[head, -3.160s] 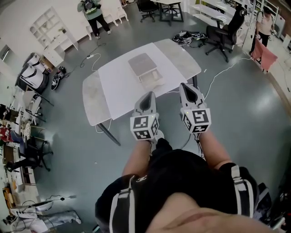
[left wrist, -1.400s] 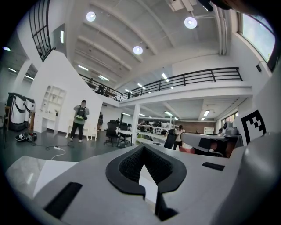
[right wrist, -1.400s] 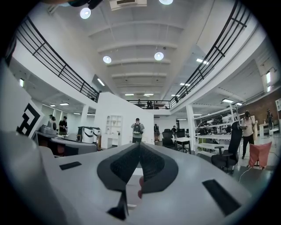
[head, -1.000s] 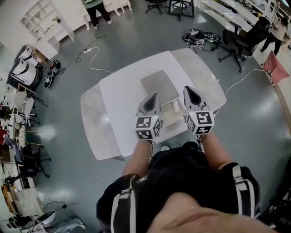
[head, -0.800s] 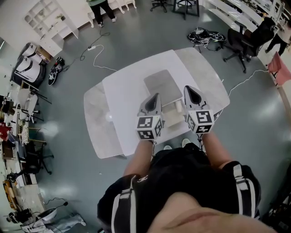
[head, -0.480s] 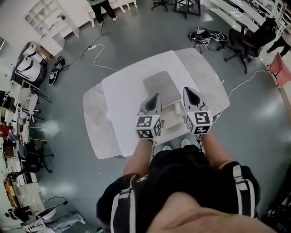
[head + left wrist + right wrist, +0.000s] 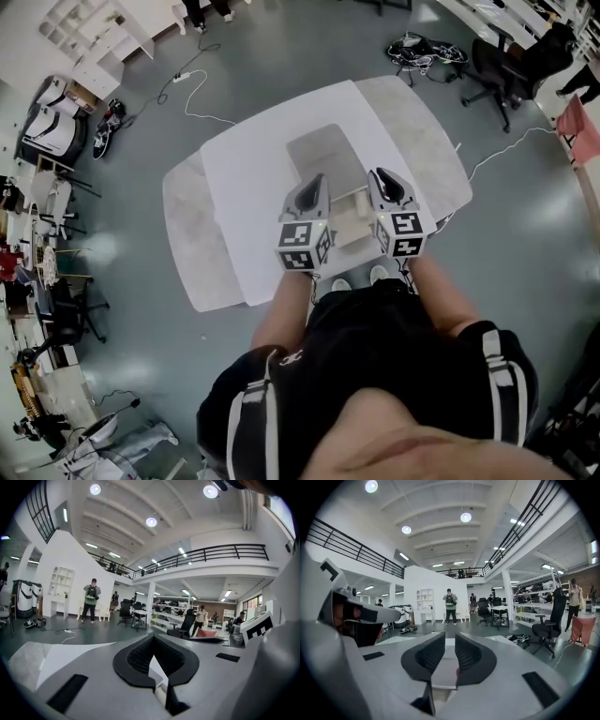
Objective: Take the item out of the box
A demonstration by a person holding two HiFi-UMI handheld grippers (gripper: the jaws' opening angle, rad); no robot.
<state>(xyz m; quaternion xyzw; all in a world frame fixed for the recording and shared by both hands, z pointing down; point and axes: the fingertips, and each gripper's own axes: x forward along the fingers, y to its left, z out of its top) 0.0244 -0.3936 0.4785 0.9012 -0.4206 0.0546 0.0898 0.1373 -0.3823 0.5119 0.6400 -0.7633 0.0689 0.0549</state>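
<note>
A pale cardboard box [image 7: 349, 217] stands open near the front edge of the white table [image 7: 244, 187], its lid [image 7: 319, 155] flung back away from me. I cannot make out what lies inside. My left gripper [image 7: 314, 183] hovers at the box's left side, its tips meeting, nothing held [image 7: 152, 643]. On the box's right side my right gripper [image 7: 382, 176] is opening, with a narrow gap showing between its pads [image 7: 450, 637] and nothing between them. Through that gap shows the pale lid [image 7: 449, 660].
Grey floor surrounds the table. Black office chairs [image 7: 492, 61] and a cable heap [image 7: 417, 52] lie far right, white shelves [image 7: 103, 28] and clutter far left. My shoes [image 7: 352, 281] are at the table's front edge. A person [image 7: 90, 599] stands far off.
I have come up to the table. Both grippers moved forward over it and now flank the open box; before, they hung short of its edge.
</note>
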